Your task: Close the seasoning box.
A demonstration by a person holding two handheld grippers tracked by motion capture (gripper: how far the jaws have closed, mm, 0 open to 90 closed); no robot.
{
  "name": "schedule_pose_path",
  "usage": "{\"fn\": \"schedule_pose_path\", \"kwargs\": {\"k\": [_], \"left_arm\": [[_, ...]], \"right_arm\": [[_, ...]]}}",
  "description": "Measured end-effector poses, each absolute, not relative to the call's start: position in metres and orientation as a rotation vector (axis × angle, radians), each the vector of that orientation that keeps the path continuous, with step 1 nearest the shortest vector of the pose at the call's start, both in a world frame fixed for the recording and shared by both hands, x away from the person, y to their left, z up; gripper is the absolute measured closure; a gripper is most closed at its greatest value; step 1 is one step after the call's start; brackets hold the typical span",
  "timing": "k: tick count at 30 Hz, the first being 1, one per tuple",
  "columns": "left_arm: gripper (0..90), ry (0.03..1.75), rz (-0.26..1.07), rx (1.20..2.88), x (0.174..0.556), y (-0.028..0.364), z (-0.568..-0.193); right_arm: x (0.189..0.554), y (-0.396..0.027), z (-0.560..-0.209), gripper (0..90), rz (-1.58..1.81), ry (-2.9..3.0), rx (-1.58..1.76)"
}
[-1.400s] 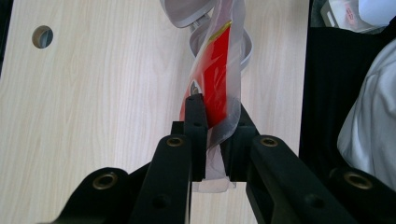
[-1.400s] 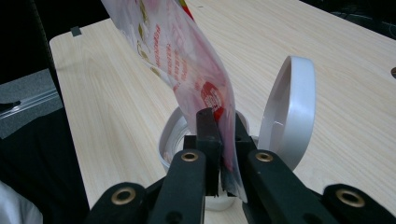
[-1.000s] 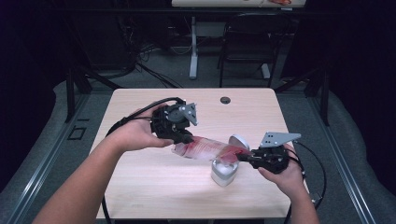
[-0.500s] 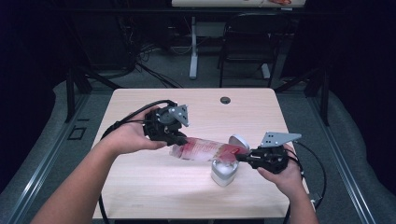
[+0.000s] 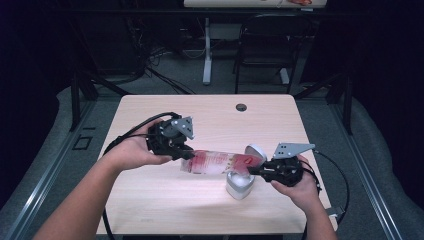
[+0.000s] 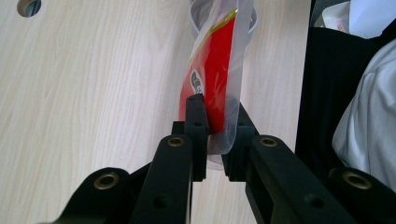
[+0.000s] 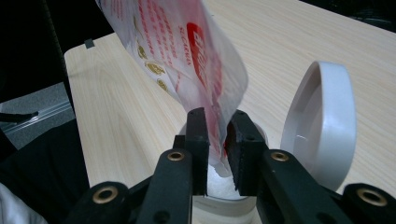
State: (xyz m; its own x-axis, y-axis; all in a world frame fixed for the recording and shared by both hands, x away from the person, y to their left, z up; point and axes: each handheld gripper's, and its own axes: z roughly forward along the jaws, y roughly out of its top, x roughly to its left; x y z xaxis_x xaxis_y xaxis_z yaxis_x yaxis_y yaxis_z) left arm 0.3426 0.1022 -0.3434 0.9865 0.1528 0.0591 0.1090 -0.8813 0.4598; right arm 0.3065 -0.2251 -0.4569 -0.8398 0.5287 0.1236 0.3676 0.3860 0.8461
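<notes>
Two grippers hold one bag [image 5: 220, 162] stretched level over the desk [image 5: 150, 210] in the high view: the left gripper [image 5: 182, 154] at its left end, the right gripper [image 5: 255, 170] at its right end, above a white bin [image 5: 239, 185] with its lid [image 5: 255, 150] up. In the left gripper view, the fingers [image 6: 195, 121] pinch the bag's edge. In the right gripper view, the fingers [image 7: 198, 135], which have just been opening, flank the bag's corner over the bin's mouth.
</notes>
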Motion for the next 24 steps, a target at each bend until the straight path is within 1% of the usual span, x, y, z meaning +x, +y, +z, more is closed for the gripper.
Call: {"fn": "schedule_pose_path", "kwargs": {"k": [24], "left_arm": [[83.1, 0.230, 0.087, 2.649, 0.346, 0.117, -0.363]], "right_arm": [[0.309, -0.226, -0.464, 80.3, 1.481, 2.503, 0.807]]}}
